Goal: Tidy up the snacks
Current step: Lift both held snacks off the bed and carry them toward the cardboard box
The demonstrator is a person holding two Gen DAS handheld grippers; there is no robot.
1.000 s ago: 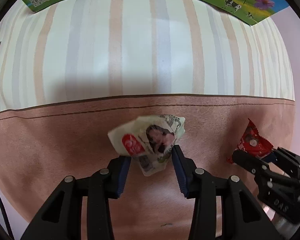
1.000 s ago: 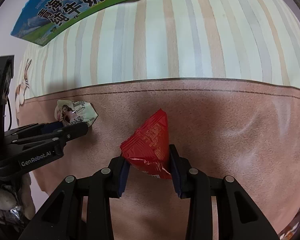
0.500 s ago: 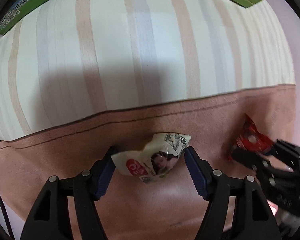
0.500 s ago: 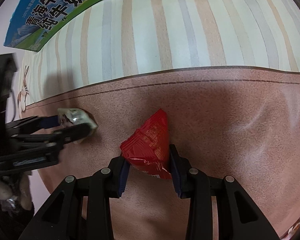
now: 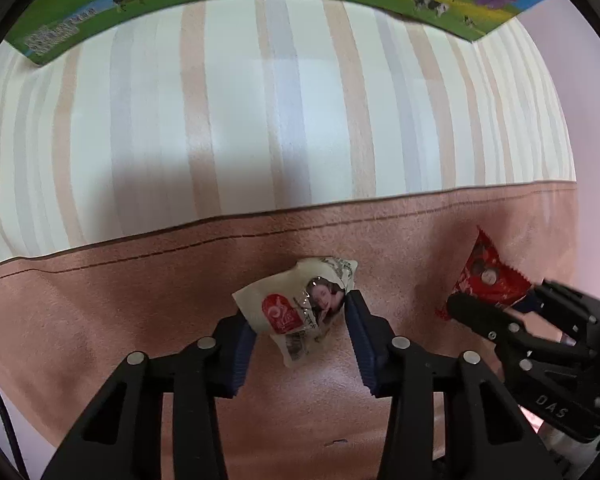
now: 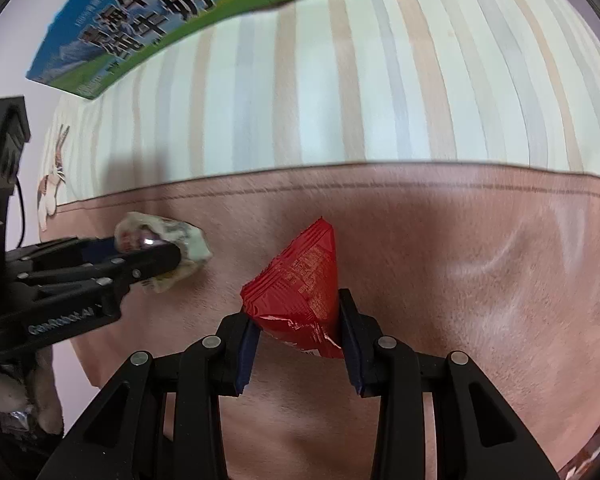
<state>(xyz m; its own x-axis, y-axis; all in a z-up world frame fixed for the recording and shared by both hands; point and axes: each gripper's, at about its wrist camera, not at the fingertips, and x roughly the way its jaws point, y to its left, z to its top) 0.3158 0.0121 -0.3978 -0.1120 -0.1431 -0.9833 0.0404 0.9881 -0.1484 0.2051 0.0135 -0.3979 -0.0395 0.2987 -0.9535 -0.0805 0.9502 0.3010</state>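
A white snack packet (image 5: 300,304) with a red logo and a portrait sits between the blue pads of my left gripper (image 5: 296,320). Its jaws are closing and the pads press the packet's sides above the brown cloth. From the right wrist view the same packet (image 6: 188,240) looks crumpled in the left gripper (image 6: 152,256) at the left. My right gripper (image 6: 298,312) is shut on a red foil snack packet (image 6: 300,280), which stands point-up between its pads. In the left wrist view the red packet (image 5: 488,276) and right gripper (image 5: 496,304) are at the right.
The table wears a cloth with a striped pale part (image 5: 300,120) and a brown suede band (image 5: 140,320). A green and blue milk carton box (image 5: 260,0) lies at the far edge. A person's hand (image 6: 4,392) holds the left gripper.
The left jaws spread wide around the white packet half a second ago and have come back in on it. The right gripper and red packet have not moved.
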